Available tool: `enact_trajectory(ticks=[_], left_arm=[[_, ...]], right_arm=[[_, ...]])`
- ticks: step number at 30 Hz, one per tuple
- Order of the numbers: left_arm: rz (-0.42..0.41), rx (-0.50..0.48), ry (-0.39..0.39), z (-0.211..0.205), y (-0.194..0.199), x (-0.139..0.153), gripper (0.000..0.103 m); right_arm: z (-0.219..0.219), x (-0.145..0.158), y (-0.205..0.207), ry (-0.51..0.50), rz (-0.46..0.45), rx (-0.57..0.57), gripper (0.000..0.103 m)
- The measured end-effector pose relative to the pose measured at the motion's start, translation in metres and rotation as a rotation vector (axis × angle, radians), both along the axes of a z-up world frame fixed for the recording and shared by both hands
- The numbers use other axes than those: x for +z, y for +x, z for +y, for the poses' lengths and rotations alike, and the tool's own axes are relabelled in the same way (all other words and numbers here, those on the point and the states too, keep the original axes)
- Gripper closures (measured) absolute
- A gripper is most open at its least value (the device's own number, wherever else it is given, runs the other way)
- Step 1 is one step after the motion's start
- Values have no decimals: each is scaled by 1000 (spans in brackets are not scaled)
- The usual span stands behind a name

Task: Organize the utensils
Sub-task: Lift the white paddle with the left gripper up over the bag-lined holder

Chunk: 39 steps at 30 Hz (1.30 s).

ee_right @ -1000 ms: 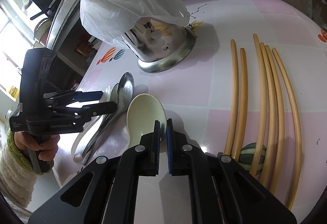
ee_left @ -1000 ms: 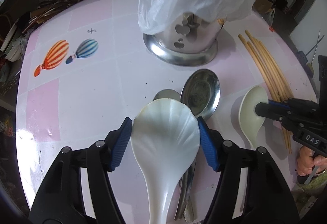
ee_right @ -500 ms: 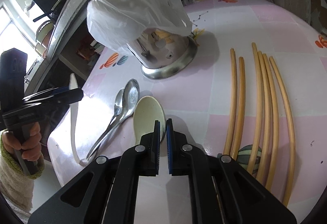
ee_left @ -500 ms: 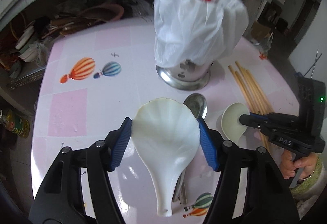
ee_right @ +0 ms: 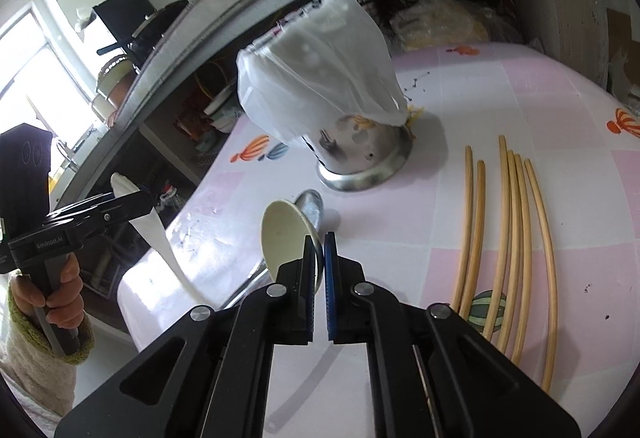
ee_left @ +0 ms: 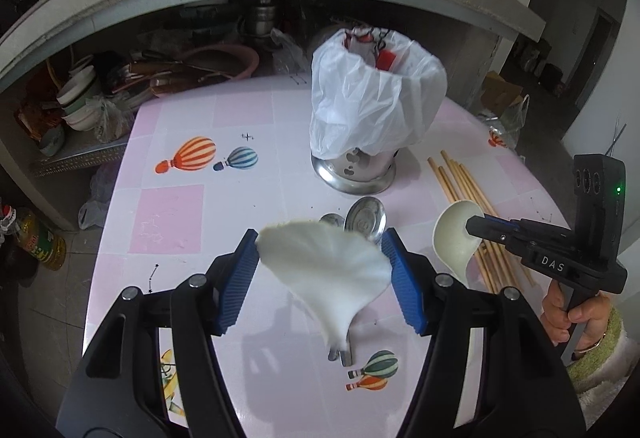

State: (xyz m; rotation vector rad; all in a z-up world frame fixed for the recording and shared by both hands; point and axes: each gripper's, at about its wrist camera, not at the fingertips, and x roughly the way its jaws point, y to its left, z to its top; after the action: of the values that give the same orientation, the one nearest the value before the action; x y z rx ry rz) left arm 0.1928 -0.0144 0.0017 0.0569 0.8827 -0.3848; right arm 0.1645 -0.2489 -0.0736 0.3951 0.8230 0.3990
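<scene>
My left gripper point(ee_left: 320, 258) is shut on the bowl of a white shell-shaped rice scoop point(ee_left: 324, 270), held tilted well above the table; it also shows in the right wrist view point(ee_right: 152, 230). My right gripper point(ee_right: 318, 250) is shut on the rim of a cream ladle spoon point(ee_right: 284, 234), lifted off the table; it shows in the left wrist view point(ee_left: 454, 238) too. Two metal spoons point(ee_left: 365, 218) lie on the pink table. A steel utensil holder point(ee_left: 354, 168) lined with a white plastic bag point(ee_left: 376, 106) stands behind them.
Several bamboo chopsticks point(ee_right: 516, 230) lie on the table to the right of the holder. A shelf under a concrete counter point(ee_left: 160, 74) behind the table holds bowls and pans. An oil bottle point(ee_left: 38, 242) stands on the floor at left.
Both grippers have risen. The left one lifted the white scoop high off the table and tilted it. The right one lifted the cream ladle off the table.
</scene>
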Motion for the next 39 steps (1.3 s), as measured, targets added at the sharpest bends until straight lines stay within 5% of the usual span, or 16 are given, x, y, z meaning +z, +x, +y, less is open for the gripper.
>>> enact_trajectory(ticks=[17,39], left_arm=[[-114,26,17,4,-21,44,44],[-200,20,52,-17,-15,78,44]], right_arm=[[-7,48,-22,70,-128,-18,99],[-20,56,-30,97,-158,-41,99]])
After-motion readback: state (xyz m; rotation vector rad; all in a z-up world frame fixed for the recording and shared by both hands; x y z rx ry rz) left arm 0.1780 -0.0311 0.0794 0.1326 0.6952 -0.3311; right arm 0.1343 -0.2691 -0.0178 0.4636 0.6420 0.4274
